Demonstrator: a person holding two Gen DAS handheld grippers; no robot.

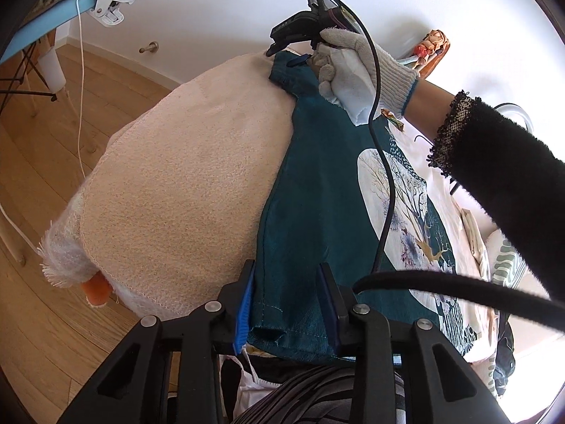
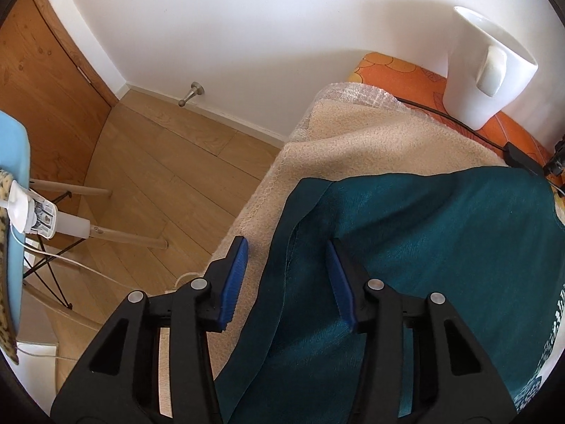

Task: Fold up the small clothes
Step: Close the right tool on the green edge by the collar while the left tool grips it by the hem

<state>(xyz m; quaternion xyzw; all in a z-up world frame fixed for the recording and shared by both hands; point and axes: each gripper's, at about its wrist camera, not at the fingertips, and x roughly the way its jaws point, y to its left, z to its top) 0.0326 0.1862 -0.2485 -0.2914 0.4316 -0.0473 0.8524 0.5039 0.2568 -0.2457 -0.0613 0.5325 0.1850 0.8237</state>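
A teal garment point(image 1: 310, 183) with a white printed tree picture point(image 1: 399, 194) lies lengthwise on a beige towel point(image 1: 183, 176). My left gripper point(image 1: 285, 307) straddles its near stitched hem, and the cloth lies flat between the blue pads, which stand apart. At the far end a gloved hand point(image 1: 353, 70) holds my right gripper point(image 1: 282, 57) down at the garment's far corner. In the right wrist view the right gripper point(image 2: 287, 281) is open. One of its pads is over the towel point(image 2: 353, 141) and the other over the teal cloth point(image 2: 406, 247), with the garment's edge between them.
A white mug-shaped object point(image 2: 487, 67) stands on an orange patterned cover point(image 2: 388, 67), with a black cable point(image 2: 459, 123) beside it. The wooden floor point(image 1: 42, 247) lies to the left past the towel's edge. A blue chair point(image 2: 14, 176) carries a white clip point(image 1: 109, 0). More clothes point(image 1: 505, 258) lie at the right.
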